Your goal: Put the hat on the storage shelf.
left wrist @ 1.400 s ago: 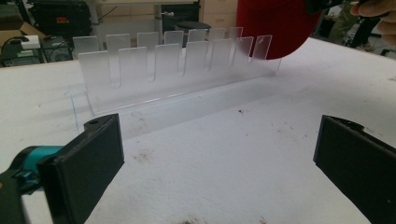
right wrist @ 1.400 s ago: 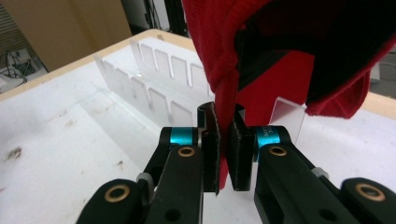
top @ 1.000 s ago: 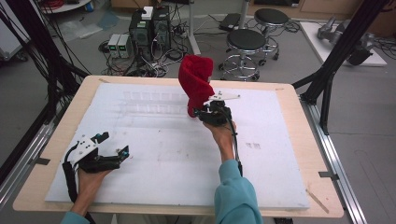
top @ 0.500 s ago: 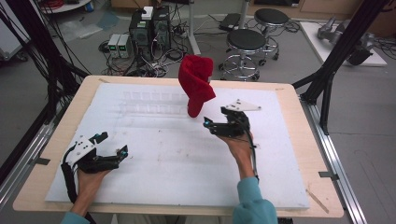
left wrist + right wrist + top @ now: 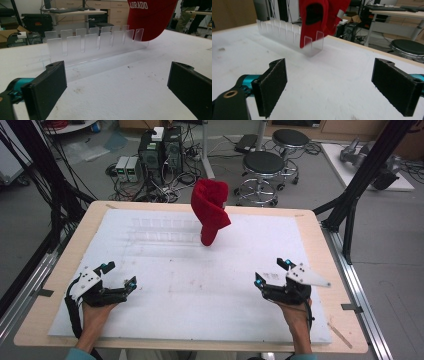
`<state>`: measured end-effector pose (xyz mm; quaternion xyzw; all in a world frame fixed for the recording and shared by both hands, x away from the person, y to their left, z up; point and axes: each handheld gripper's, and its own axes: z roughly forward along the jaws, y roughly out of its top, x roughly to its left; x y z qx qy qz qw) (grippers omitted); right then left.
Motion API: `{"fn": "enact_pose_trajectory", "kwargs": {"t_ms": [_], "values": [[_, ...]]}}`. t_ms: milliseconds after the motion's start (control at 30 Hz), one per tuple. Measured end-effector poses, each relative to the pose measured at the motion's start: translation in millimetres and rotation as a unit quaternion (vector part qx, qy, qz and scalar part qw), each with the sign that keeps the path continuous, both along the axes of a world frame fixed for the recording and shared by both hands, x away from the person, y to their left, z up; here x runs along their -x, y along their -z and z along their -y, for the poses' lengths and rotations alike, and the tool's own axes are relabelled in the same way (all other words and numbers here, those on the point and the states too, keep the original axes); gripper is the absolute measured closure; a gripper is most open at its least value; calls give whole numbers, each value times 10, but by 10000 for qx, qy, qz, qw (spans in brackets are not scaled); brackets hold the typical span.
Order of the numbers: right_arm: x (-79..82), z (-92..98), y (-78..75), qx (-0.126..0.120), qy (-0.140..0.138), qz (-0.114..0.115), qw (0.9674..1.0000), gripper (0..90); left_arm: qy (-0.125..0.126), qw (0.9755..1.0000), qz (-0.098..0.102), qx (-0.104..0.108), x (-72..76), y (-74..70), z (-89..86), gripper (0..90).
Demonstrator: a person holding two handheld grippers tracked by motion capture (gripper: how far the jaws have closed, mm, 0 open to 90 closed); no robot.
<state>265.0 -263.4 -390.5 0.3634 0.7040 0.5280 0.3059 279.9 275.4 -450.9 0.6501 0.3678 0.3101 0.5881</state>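
A red cap point(image 5: 210, 212) stands on edge in the right end of a clear slotted rack point(image 5: 160, 232) at the back middle of the white mat. My right gripper point(image 5: 271, 272) is low at the near right, well apart from the cap. Its jaws have just been opening and nothing is between them. In the right gripper view the cap point(image 5: 322, 17) and rack point(image 5: 287, 33) lie ahead beyond the spread pads point(image 5: 274, 85). My left gripper point(image 5: 120, 274) rests open at the near left. The left gripper view faces the rack point(image 5: 95, 45) and cap point(image 5: 152, 17).
The white mat point(image 5: 200, 290) covers a wooden table point(image 5: 320, 225). Black frame legs point(image 5: 350, 205) rise at both back corners. Behind the table are stools point(image 5: 265, 165) and computer boxes with cables point(image 5: 160, 150) on the floor.
The right gripper let go of the red cap, opened, and drew back to the near right of the table. The cap stays standing in the rack. The left gripper kept still.
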Motion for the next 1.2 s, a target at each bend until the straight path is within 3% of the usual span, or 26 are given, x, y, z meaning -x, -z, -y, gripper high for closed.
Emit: {"fn": "enact_pose_trajectory", "kwargs": {"t_ms": [100, 167, 200, 300, 367, 467, 533, 633, 967, 1200], "values": [[83, 61, 209, -149, 92, 56, 9998, 117, -13, 10000, 62, -9, 15, 3, 1, 26], [62, 74, 275, -121, 93, -283, 9995, 104, -16, 9999, 104, -5, 22, 5, 3, 26], [64, 84, 322, -254, 57, -249, 9993, 106, -22, 9999, 132, -11, 27, 5, 1, 26], [51, 93, 419, -277, 193, -299, 9990, 116, -51, 9996, 268, 49, 53, 13, -5, 26], [51, 100, 483, -363, 264, -191, 9988, 116, -38, 9995, 299, 71, 59, 15, -12, 26], [58, 109, 582, -454, 314, -215, 9982, 117, -29, 9995, 303, 67, 63, 16, -8, 26], [90, 110, 581, -499, 353, -16, 9981, 120, -19, 9995, 314, 68, 65, 16, -9, 26], [106, 108, 589, -508, 408, 83, 9978, 125, -21, 9995, 317, 71, 67, 17, -13, 26], [130, 122, 600, -624, 455, 129, 9969, 122, -50, 9995, 285, 133, 65, 20, -21, 26], [147, 110, 606, -550, 479, 255, 9970, 122, -56, 9991, 320, 259, 71, 26, -46, 26]]}}
